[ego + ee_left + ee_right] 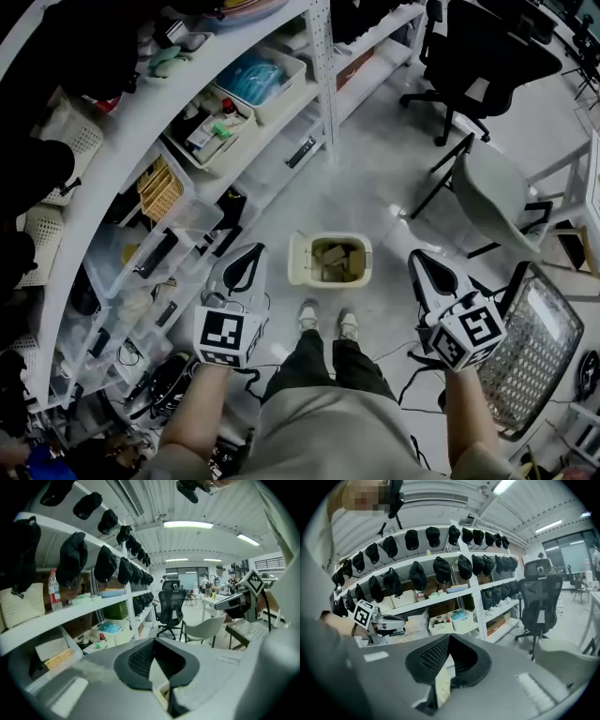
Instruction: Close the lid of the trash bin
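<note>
A small cream trash bin (330, 260) stands on the floor just ahead of the person's shoes, with brown scraps inside. Its lid (299, 260) is swung open and stands up at the bin's left side. My left gripper (243, 268) is held well above the floor, to the left of the bin, with its jaws closed tip to tip and nothing in them. To the bin's right, at about the same height, is my right gripper (425, 271), shut and empty too. In the left gripper view the gripper (154, 641) shows only a cream sliver of the bin (162, 693) between its pads.
White shelving (281, 141) with storage bins and rows of caps runs along the left. A black office chair (487, 56) and a grey chair (492, 197) stand at the right, with a wire basket (539, 347) lower right. Cables (412, 375) lie by the person's feet.
</note>
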The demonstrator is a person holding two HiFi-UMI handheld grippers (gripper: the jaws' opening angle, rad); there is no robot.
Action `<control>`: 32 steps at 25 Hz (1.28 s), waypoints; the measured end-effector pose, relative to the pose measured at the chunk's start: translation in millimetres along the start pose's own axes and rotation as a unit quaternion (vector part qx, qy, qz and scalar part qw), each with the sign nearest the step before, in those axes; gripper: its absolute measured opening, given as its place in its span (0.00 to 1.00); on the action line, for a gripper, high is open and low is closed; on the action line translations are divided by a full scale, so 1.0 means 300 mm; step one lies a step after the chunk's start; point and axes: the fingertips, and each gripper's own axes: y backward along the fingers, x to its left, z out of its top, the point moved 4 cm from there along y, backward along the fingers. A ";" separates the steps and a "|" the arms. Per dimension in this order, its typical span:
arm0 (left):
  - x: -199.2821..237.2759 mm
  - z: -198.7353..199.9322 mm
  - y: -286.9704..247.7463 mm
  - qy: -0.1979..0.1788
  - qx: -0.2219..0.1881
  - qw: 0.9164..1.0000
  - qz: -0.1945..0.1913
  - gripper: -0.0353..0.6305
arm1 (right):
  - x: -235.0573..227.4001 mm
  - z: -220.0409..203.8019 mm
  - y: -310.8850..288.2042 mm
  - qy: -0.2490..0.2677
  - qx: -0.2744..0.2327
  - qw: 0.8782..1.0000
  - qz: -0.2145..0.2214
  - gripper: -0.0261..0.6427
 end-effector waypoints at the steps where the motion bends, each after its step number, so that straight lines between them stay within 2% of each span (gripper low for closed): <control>1: 0.013 -0.041 -0.032 0.002 0.010 1.000 -0.005 0.06 | -0.004 -0.024 -0.032 -0.003 0.005 1.000 -0.001 0.04; 6: 0.058 -0.259 -0.193 0.030 0.063 0.997 -0.024 0.06 | -0.033 -0.177 -0.176 -0.025 0.033 0.999 -0.006 0.04; 14: 0.058 -0.635 -0.385 0.088 0.139 0.986 -0.033 0.06 | -0.073 -0.489 -0.336 -0.058 0.085 0.995 -0.011 0.04; 20: 0.027 -0.942 -0.488 0.122 0.217 0.968 -0.043 0.06 | -0.090 -0.695 -0.396 -0.076 0.122 0.989 -0.014 0.04; 24: -0.007 -1.069 -0.529 0.134 0.265 0.954 -0.050 0.06 | -0.099 -0.800 -0.418 -0.092 0.141 0.986 -0.017 0.04; 26: -0.047 -1.091 -0.548 0.134 0.275 0.949 -0.072 0.06 | -0.101 -0.834 -0.422 -0.100 0.148 0.984 -0.020 0.04; 28: -0.108 -1.110 -0.564 0.124 0.284 0.944 -0.112 0.06 | -0.098 -0.860 -0.420 -0.108 0.151 0.982 -0.025 0.04; 32: -0.247 -1.185 -0.630 0.079 0.309 0.931 -0.176 0.06 | -0.119 -0.910 -0.408 -0.122 0.151 0.980 -0.042 0.04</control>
